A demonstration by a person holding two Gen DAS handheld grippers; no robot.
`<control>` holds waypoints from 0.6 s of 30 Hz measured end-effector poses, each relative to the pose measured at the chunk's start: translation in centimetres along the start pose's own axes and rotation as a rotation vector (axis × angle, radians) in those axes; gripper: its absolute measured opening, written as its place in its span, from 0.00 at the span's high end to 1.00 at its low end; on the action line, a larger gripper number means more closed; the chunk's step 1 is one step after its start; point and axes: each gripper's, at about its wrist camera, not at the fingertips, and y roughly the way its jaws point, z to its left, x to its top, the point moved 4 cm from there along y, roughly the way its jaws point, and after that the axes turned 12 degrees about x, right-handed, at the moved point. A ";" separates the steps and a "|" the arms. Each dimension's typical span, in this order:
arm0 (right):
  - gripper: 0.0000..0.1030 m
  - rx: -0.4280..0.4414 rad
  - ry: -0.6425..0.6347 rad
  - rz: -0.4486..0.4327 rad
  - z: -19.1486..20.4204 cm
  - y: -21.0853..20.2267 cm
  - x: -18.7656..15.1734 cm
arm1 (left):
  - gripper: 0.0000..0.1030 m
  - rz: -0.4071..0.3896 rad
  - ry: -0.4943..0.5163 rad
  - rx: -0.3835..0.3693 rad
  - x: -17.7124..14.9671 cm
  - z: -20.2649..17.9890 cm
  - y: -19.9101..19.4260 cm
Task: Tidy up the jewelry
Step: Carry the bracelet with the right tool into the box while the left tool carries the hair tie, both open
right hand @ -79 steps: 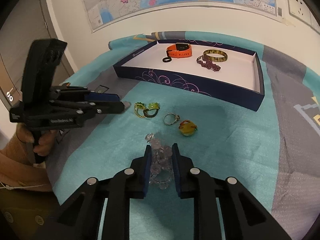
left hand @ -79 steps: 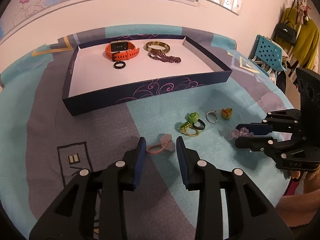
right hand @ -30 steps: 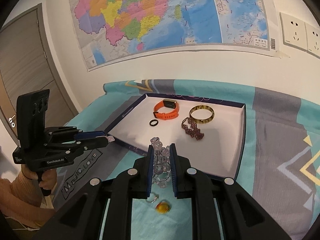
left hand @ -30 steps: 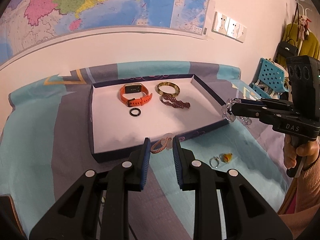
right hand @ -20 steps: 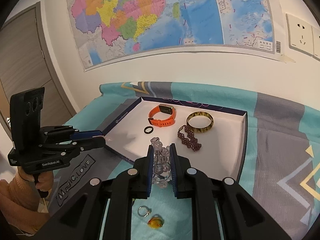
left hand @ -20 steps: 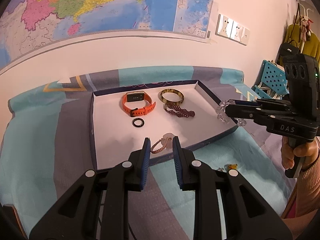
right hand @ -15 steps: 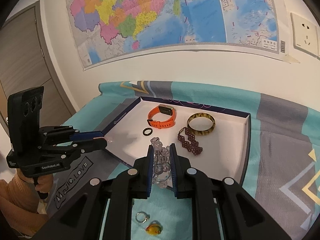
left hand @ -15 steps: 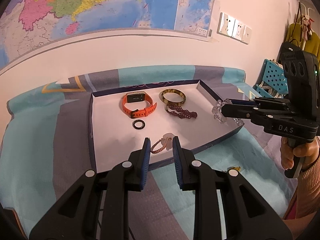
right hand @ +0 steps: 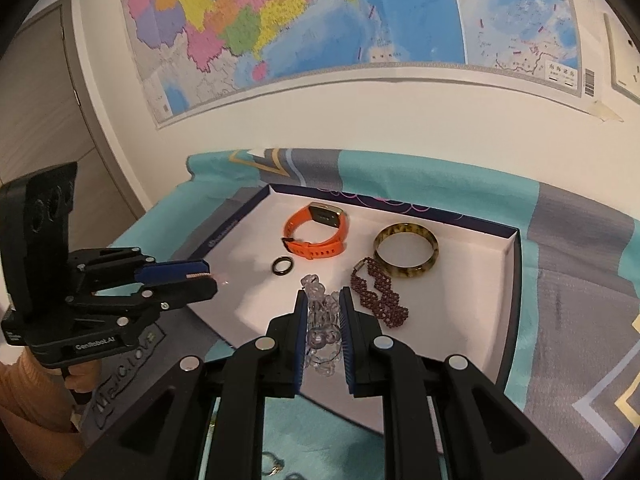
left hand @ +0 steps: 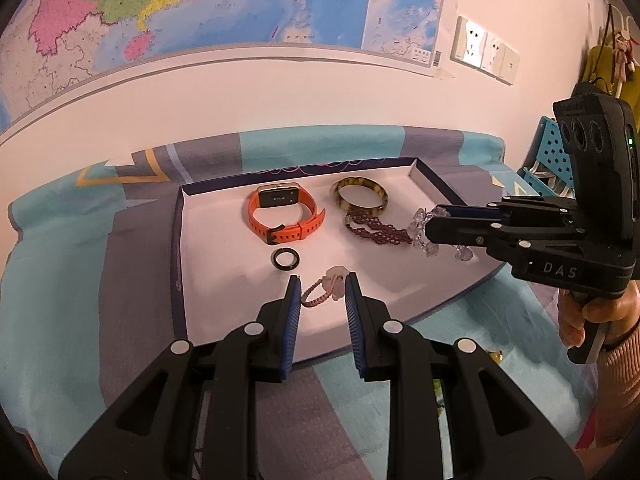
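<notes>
Over tray (left hand: 424,176), pink bracelet (left hand: 320,294) crosswise

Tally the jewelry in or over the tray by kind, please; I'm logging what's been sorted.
Watches: 1, orange watch.
Rings: 1, black ring.
Bracelets lying in the tray: 2, tortoiseshell bangle, dark red beaded bracelet.
Bracelets held in grippers: 2, pink cord bracelet, clear bead bracelet.
Total: 6.
</notes>
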 end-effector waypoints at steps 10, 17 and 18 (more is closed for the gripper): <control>0.87 -0.008 0.023 0.036 -1.2 2.2 0.2 | 0.78 0.030 -0.013 0.016 0.3 0.3 2.1; 0.87 -0.015 0.024 0.067 -1.7 3.5 0.0 | 0.78 0.058 -0.015 0.019 0.2 0.2 3.3; 0.87 -0.018 0.024 0.070 -1.8 3.7 0.0 | 0.78 0.062 -0.014 0.022 0.1 0.2 3.5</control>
